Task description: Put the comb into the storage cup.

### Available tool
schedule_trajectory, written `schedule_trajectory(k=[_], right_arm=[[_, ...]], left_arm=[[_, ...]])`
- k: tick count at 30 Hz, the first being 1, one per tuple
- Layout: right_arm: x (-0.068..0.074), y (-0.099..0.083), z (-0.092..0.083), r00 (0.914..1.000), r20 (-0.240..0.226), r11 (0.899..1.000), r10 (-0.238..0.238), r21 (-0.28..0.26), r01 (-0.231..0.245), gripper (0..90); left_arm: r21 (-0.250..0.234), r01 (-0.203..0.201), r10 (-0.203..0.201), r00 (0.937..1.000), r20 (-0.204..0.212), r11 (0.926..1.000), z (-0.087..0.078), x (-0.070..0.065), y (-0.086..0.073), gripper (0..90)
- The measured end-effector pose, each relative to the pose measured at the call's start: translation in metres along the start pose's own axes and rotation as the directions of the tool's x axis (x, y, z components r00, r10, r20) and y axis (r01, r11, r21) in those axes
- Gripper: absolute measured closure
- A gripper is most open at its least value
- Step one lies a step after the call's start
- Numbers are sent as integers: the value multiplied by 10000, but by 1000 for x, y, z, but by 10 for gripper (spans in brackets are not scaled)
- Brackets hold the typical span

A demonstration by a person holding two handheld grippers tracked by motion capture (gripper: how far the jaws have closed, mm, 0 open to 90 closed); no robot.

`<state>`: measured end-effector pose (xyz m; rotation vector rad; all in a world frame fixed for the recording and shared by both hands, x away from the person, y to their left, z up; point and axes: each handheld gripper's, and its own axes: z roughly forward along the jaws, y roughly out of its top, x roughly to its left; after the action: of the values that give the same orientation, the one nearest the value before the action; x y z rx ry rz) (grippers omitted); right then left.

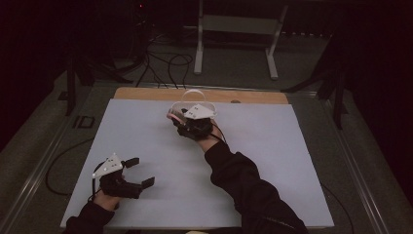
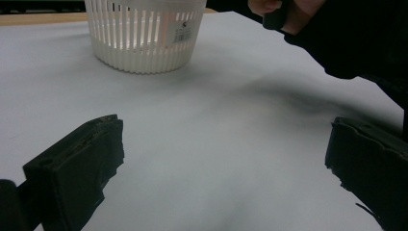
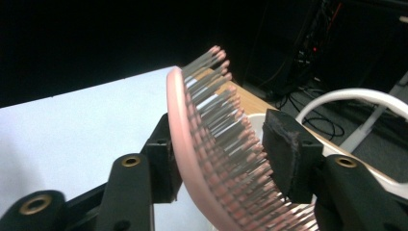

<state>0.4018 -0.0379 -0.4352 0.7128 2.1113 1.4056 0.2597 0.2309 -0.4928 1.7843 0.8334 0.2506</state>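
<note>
A pink hairbrush (image 3: 202,159) with grey, pink-tipped bristles stands between the jaws of my right gripper (image 3: 221,139). Its back leans on one jaw. The bristle tips just reach the other pad (image 3: 284,154) and are not bent, so the jaws stand open around it. From above, the right gripper (image 1: 178,119) and the brush (image 1: 171,116) hang at the near rim of a white slatted basket (image 1: 210,108) at the back of the table. My left gripper (image 1: 134,173) rests open and empty at the front left, its camera facing the basket (image 2: 144,38).
A white sheet (image 1: 272,161) covers the table, with a strip of bare wood (image 1: 146,93) along the far edge. The basket's white handle (image 3: 356,96) arches up beside the right jaw. Cables and a white stand (image 1: 234,29) lie on the dark floor behind.
</note>
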Motion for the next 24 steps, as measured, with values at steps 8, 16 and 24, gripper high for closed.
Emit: schedule_trajectory(k=[8,16,24], right_arm=[[-4,-2,0,9985,-515,9996,200,233,-189,269],[-5,1,0,9913,-1253,9986,414,368,-370,132],[-11,5,-5,9898,-1250,9973,682,349,-643,97]], left_arm=[[10,10,-10,10000,-13,10000,0,0,0,0],[-1,7,-7,10000,-8,10000,0,0,0,0],[-22,-4,4,10000,-4,10000,0,0,0,0]])
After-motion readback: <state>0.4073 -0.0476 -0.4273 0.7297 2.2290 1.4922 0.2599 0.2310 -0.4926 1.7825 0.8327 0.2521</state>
